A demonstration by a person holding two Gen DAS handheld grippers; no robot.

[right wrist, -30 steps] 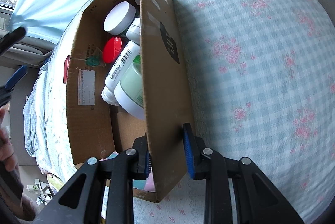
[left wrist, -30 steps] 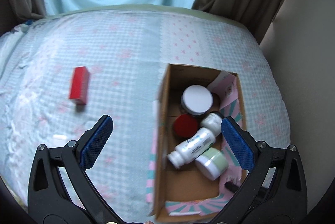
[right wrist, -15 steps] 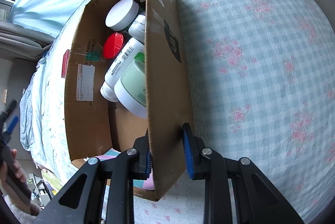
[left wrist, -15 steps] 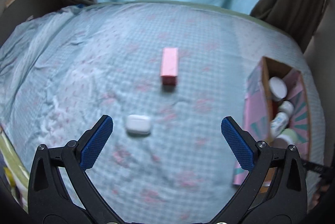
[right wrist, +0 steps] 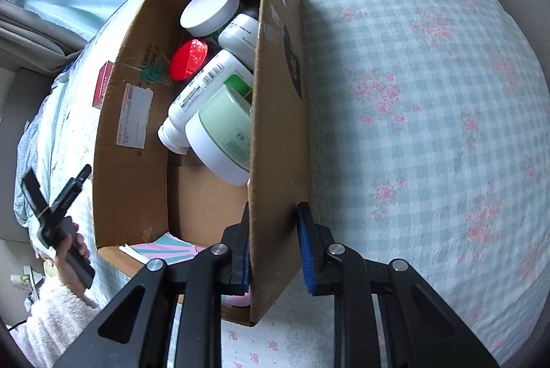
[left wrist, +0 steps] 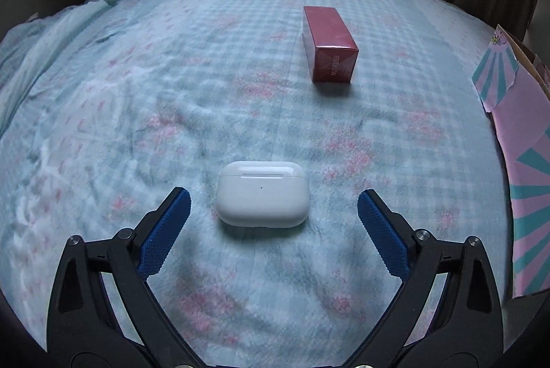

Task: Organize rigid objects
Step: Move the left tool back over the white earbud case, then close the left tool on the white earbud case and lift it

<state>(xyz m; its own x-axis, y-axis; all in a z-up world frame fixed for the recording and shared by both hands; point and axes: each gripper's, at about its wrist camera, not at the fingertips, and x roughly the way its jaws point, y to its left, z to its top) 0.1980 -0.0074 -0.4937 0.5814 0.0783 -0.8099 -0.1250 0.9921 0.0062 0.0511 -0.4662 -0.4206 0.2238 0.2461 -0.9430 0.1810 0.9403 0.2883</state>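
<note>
So the white earbud case (left wrist: 262,194) is your target right now: it's lying flat on the checked bedspread (left wrist: 172,76), lid edge facing away from you, smooth and rounded with a tiny dot on the front. It sits between your left tongs (left wrist: 273,213), which are still wide but starting to close, pads clear of it on both sides. Looks like the reach-and-grab step to me. Next you'd want to drop a bit lower and centre it before squeezing, because that glossy shell looks slippery and could squirt out on soft bedding.

Further back, the red carton (left wrist: 330,41) is lying on its long side, well apart from the case, probably next in line.

Your right tongs (right wrist: 273,247) are narrow and pinching the near wall of the cardboard box (right wrist: 275,93), one pad inside, one outside, holding it steady. Inside there's a white-lidded jar (right wrist: 209,11), a red cap (right wrist: 189,59), a white bottle (right wrist: 206,93) on its side and a pale green tub (right wrist: 223,134), so there's still room near your end for the case.
</note>
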